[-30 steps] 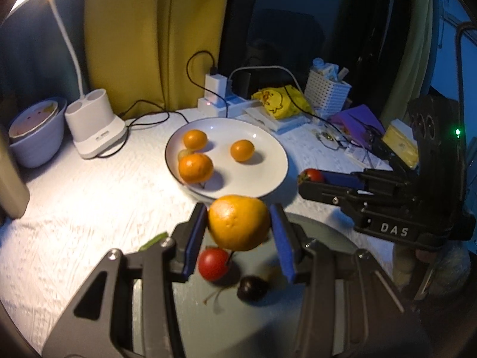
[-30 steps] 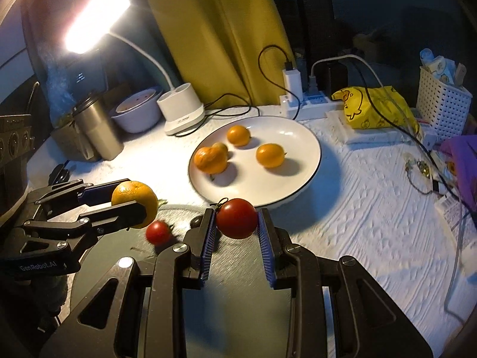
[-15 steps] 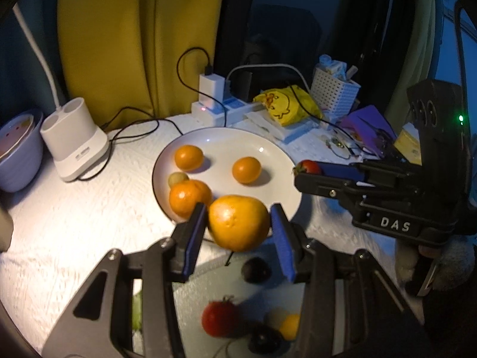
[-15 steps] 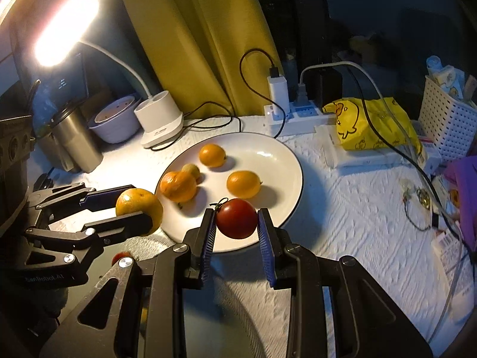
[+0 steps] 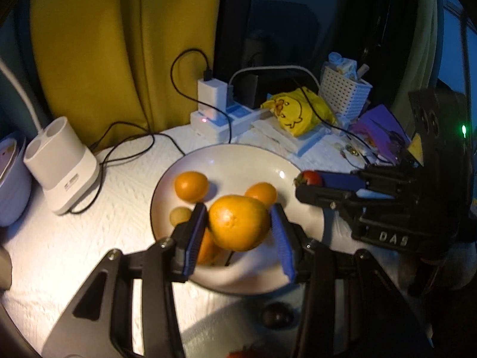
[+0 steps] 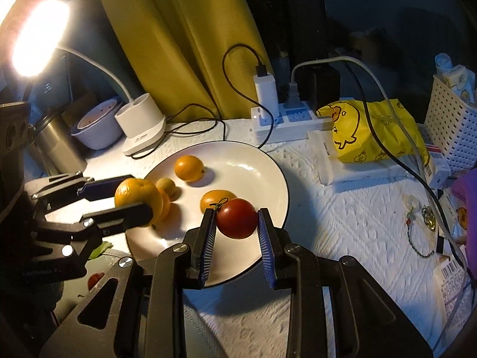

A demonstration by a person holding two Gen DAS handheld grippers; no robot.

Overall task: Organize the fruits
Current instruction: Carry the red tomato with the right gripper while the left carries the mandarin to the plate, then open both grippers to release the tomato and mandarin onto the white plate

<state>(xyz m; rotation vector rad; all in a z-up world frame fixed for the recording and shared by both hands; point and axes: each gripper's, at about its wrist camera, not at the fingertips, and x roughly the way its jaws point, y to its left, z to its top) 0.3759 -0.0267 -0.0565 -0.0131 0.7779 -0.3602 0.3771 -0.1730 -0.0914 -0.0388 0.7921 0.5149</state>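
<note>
Both grippers have carried their fruit from over the dark tray to above the round white ceramic plate (image 6: 268,161), where matching fruit already lies. Left gripper (image 5: 238,226) clamps a large round orange (image 5: 238,226); right gripper (image 6: 236,223) clamps a small red tomato (image 6: 236,222), each held clear for setting down.

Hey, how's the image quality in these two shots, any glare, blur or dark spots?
Right wrist view: the lamp blows out at upper left, the plate is warmly lit, and the right side falls into dim blue. Left wrist view: softer, the orange and plate slightly blurred, the right hand-held gripper mostly silhouette. Both views bend at the edges, with black corners.
</note>
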